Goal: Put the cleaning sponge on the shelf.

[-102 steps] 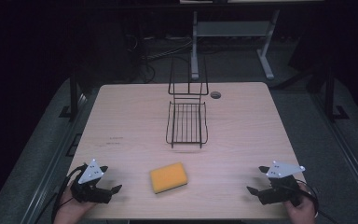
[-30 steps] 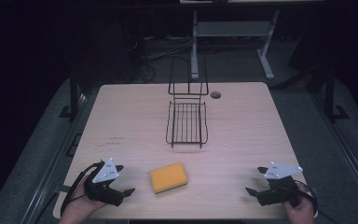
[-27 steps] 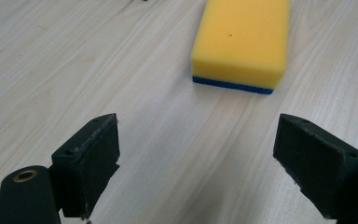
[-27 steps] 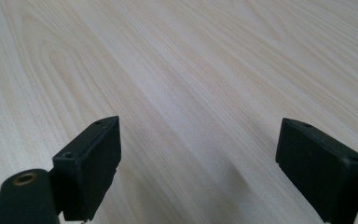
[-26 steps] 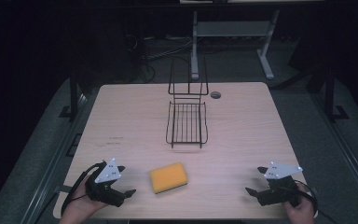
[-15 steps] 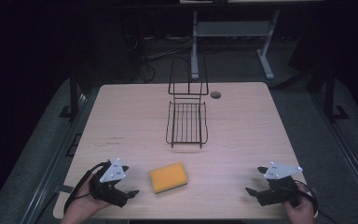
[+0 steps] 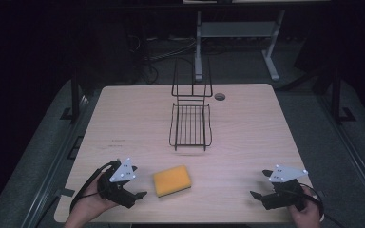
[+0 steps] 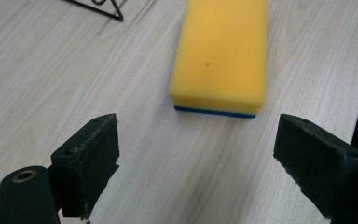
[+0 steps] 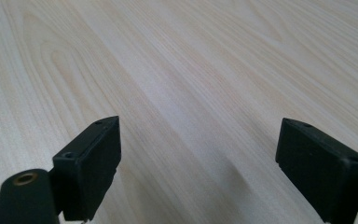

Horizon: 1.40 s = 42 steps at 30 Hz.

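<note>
A yellow sponge (image 7: 171, 180) with a blue underside lies flat near the table's front edge. In the left gripper view the sponge (image 8: 220, 56) is a short way ahead of the jaws, its short end facing them. My left gripper (image 7: 140, 196) is open just left of the sponge, apart from it, and the left gripper (image 8: 200, 172) has bare table between its wide jaws. My right gripper (image 7: 255, 195) is open at the front right, and the right gripper (image 9: 200, 172) holds nothing.
A black wire rack (image 7: 190, 124) with a tall upright back stands at mid-table, its corner (image 8: 114, 15) visible beyond the sponge. A small round grommet (image 7: 219, 96) sits at the far edge. The table (image 7: 247, 137) is pale wood; a dark floor surrounds it.
My left gripper has moved right along the front edge toward the sponge, closing most of the gap. The right gripper and the sponge have stayed where they were.
</note>
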Each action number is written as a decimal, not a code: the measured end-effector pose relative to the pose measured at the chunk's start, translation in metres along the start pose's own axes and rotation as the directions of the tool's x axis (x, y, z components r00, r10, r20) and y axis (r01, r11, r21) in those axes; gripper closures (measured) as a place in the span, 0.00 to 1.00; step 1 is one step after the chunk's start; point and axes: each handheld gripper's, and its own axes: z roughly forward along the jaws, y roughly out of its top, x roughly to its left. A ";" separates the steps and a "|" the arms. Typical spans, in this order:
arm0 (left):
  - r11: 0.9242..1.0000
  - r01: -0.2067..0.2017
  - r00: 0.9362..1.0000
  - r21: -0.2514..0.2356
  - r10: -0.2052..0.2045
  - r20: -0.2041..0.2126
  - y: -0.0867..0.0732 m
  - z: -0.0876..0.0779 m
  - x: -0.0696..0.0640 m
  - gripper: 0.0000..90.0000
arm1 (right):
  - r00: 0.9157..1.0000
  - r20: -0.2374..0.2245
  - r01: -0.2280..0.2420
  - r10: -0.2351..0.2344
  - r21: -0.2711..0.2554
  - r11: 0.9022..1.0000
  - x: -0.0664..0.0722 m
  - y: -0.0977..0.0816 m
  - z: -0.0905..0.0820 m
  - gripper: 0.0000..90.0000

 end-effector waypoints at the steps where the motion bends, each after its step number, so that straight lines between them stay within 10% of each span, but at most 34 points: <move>1: 1.000 0.000 1.000 0.000 0.000 0.000 0.000 0.000 0.000 0.15 | 1.000 0.000 0.000 0.000 0.000 1.000 0.000 0.000 0.000 0.15; 42: 0.994 -0.092 0.991 0.052 0.087 0.098 0.046 0.032 -0.005 0.15 | 1.000 0.001 0.001 -0.001 -0.003 1.000 0.002 0.000 -0.001 0.15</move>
